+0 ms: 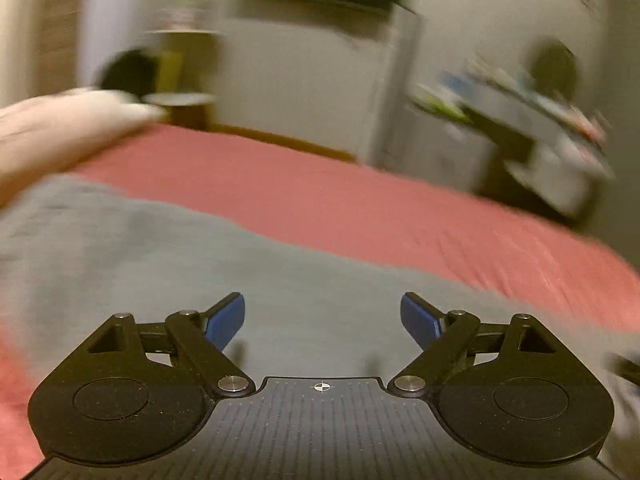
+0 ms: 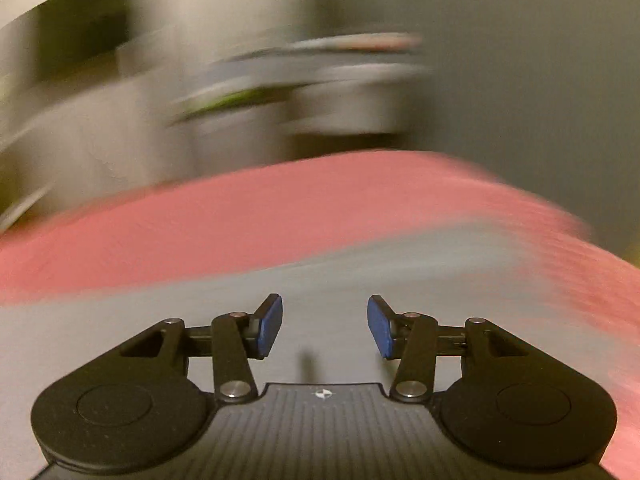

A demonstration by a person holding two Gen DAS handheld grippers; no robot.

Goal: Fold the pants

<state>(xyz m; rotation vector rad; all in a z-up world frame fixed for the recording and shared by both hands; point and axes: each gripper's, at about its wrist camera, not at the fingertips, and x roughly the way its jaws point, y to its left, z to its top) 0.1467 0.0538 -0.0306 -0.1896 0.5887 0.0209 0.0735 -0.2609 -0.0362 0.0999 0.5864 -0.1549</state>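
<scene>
One pair grey pants (image 1: 168,264) — flat, blurred — red bedspread (image 1: 360,208).

A pink-covered bed (image 1: 360,200) stands before pale walls (image 1: 300,72), with a cluttered shelf (image 1: 520,120) alongside.

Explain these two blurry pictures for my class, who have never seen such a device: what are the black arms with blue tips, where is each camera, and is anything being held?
Each picture comes from a camera on a hand-held tool, looking along its two fingers. A person carries one tool in each hand. The black left gripper and the black right gripper both have blue pads, standing apart, with nothing between them. Below them lie grey fabric pants on a pink-red bedspread. A pale pillow sits at the left. The blur suggests fast movement.
</scene>
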